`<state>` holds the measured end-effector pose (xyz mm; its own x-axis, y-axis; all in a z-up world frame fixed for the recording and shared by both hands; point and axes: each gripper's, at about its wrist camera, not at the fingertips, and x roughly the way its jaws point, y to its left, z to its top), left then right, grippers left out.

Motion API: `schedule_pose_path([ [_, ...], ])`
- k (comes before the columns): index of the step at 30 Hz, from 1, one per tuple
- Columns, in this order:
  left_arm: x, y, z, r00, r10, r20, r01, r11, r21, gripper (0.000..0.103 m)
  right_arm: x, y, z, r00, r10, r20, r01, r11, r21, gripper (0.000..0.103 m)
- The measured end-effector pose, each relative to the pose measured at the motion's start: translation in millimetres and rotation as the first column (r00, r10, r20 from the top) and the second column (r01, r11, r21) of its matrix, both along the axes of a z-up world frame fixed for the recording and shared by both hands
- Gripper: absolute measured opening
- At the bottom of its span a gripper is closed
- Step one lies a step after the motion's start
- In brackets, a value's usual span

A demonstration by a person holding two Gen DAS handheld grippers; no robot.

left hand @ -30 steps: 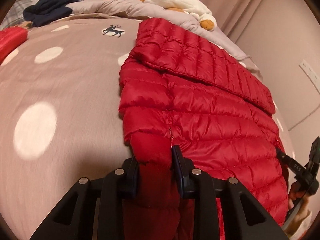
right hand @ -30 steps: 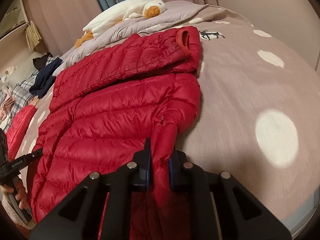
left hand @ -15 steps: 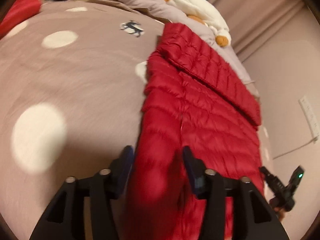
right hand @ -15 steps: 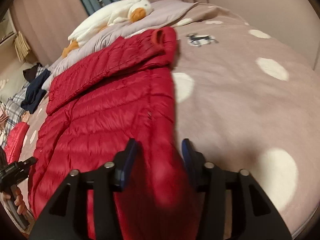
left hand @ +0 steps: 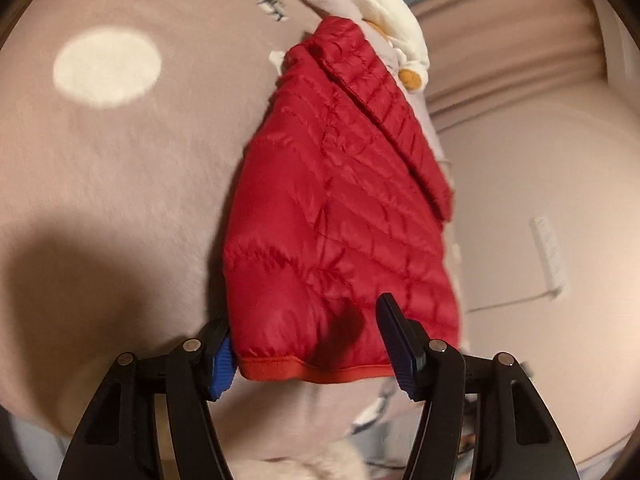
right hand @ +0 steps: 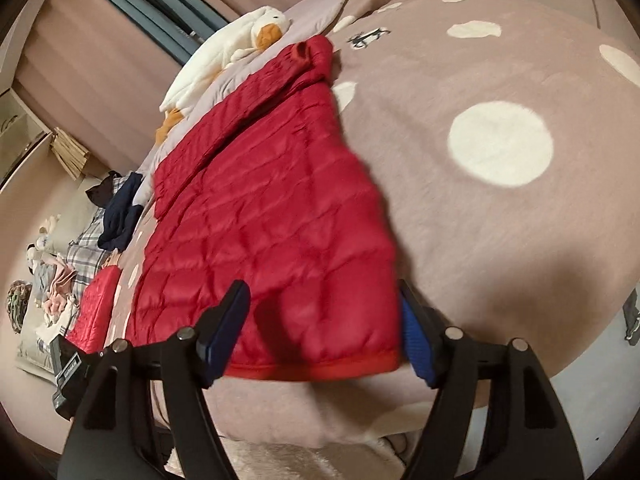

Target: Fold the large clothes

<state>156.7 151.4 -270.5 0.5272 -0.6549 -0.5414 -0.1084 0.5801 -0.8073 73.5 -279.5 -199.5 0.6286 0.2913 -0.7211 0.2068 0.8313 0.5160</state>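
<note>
Opening off the red jacket (left hand: 340,216), both jaws are released; only the right view shows piled clothes (right hand: 116,212).

Red puffer jacket (right hand: 264,216) lies flat on the taupe bedspread (right hand: 460,216) with cream dots, its hem at the near bed edge between the right gripper (right hand: 320,332)'s 2 blue-padded fingers (right hand: 224,324), jaws opening, pads not pressing the fabric. White plush duck (right hand: 240,44) sits beyond the collar. Left side: dark navy garment (right hand: 120,212), plaid cloth (right hand: 84,248), second red item (right hand: 96,308); a black device (right hand: 68,368) at lower left.
</note>
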Motion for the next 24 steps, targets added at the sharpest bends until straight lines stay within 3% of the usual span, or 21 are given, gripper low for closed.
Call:
schedule_pose_path([
  [1,2.0,-0.6,-3.5,1.0,-0.004,-0.006,0.004,0.999,-0.051,0.061,0.4,3.9,-0.8,1.0,0.0,0.0,0.0,1.0,0.025,0.074],
  [3,7.0,-2.3,-5.3,1.0,-0.002,-0.016,0.001,0.997,-0.073,0.061,3.2,8.1,-3.6,1.0,0.0,-0.001,0.0,0.997,0.083,0.076],
  [8,22.1,-13.3,-0.7,1.0,-0.006,0.019,0.005,1.0,0.01,0.059,17.2,11.9,-9.2,1.0,-0.019,0.01,0.018,0.99,0.142,0.076],
  [9,25.0,-15.4,-1.3,0.999,0.002,0.032,-0.004,0.999,0.047,0.054,20.4,13.6,-10.7,1.0,-0.019,0.019,0.016,0.991,0.134,0.074],
  [10,28.9,-17.7,-3.4,0.999,0.012,0.045,-0.016,0.996,0.089,0.042,23.1,13.4,-11.2,1.0,-0.014,0.025,0.011,0.993,0.118,0.071],
  [12,31.7,-19.0,-9.1,0.996,0.02,0.092,-0.031,0.992,0.124,0.035,28.1,16.9,-12.9,1.0,-0.001,0.024,0.0,0.999,0.035,0.048],
  [13,29.3,-16.5,-11.6,0.994,0.026,0.108,-0.038,0.993,0.111,0.033,31.3,19.4,-14.0,1.0,0.011,0.022,-0.011,0.999,-0.032,0.044],
  [16,21.6,-6.5,-20.3,0.987,0.062,0.147,-0.072,0.995,0.064,0.025,30.5,21.2,-15.9,0.997,0.044,0.058,-0.039,0.996,-0.076,0.042],
  [20,19.6,-8.2,-19.3,0.981,0.054,0.187,-0.075,0.992,0.104,0.024,26.1,16.1,-18.6,0.995,0.047,0.09,-0.039,0.995,-0.087,0.037],
  [24,14.8,-6.0,-21.3,0.974,0.08,0.214,-0.101,0.991,0.087,0.023,29.2,20.5,-19.2,0.992,0.062,0.11,-0.045,0.988,-0.147,0.037],
])
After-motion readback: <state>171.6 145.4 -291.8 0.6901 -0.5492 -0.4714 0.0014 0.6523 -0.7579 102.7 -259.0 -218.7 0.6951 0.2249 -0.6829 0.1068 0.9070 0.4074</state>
